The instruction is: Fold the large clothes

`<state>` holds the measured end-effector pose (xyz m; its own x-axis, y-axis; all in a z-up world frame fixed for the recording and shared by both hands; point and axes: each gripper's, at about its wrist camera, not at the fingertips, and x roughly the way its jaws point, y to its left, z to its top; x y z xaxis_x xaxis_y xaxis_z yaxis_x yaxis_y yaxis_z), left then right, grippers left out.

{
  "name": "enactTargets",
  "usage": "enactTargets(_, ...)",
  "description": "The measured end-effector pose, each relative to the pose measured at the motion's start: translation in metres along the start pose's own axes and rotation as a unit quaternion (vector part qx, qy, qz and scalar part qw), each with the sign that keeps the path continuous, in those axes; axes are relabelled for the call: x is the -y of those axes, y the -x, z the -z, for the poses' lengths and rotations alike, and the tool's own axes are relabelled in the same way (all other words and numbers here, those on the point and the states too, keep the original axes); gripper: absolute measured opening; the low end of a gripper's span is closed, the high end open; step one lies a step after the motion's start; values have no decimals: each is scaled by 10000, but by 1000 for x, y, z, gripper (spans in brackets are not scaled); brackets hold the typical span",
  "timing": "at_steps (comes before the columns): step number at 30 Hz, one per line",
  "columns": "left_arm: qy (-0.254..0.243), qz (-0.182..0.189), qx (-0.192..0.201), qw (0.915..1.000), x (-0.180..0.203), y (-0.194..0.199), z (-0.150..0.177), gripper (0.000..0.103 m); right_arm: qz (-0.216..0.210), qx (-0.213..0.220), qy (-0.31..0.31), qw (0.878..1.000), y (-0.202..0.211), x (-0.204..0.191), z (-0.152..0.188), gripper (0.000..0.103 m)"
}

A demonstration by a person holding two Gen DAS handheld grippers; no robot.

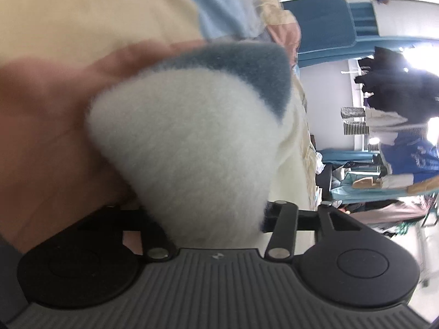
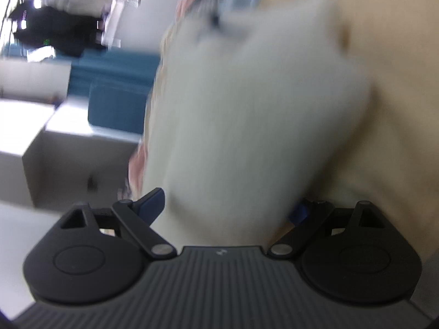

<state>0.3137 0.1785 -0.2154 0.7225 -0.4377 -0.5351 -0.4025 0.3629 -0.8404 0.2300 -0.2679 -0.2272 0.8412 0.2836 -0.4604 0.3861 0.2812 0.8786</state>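
A fluffy white garment with a grey-blue patch [image 1: 186,148] fills the middle of the left wrist view. My left gripper [image 1: 216,219] is shut on a thick fold of it; the fleece hides the fingertips. In the right wrist view the same white fleece [image 2: 247,115] is blurred and bulges out between the jaws of my right gripper [image 2: 227,211], which is shut on it. Both views are tilted sideways. The garment hangs over a cream surface [image 1: 82,16] that also shows in the right wrist view [image 2: 397,109].
A pink cloth [image 1: 41,137] lies under the fleece at the left. Light blue cloth [image 1: 219,2] lies beyond. Teal sofas [image 1: 318,19] and hanging dark clothes [image 1: 397,87] stand in the background. A teal seat [image 2: 118,104] and white boxes [image 2: 33,82] show at the right gripper's left.
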Motion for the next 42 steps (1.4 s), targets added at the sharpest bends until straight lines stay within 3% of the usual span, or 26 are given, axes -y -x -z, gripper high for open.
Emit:
enactTargets(7, -461, -6, 117, 9989, 10, 0, -11, 49, 100, 105, 487, 9987, -23, -8, 2, 95)
enactTargets(12, -721, -43, 183, 9972, 18, 5, -11, 45, 59, 144, 212, 9997, -15, 11, -16, 73)
enactTargets(15, -923, -48, 289, 9953, 22, 12, -6, 43, 118, 144, 472, 9987, -9, 8, -17, 61)
enactTargets(21, -1337, -80, 620, 9891, 27, 43, 10, 41, 53, 63, 773, 9970, 3, -5, -15, 49)
enactTargets(33, -1535, 303, 816, 9843, 32, 126, 47, 41, -399, 141, 1434, 9888, 67, -26, -4, 46)
enactTargets(38, -1559, 488, 710, 9840, 52, 139, 66, 41, -601, 252, 1622, 9846, 97, -42, -20, 46)
enactTargets(42, -1858, 673, 651, 9781, 90, 136, 84, 41, -769, 353, 1644, 9828, 119, -53, -48, 46)
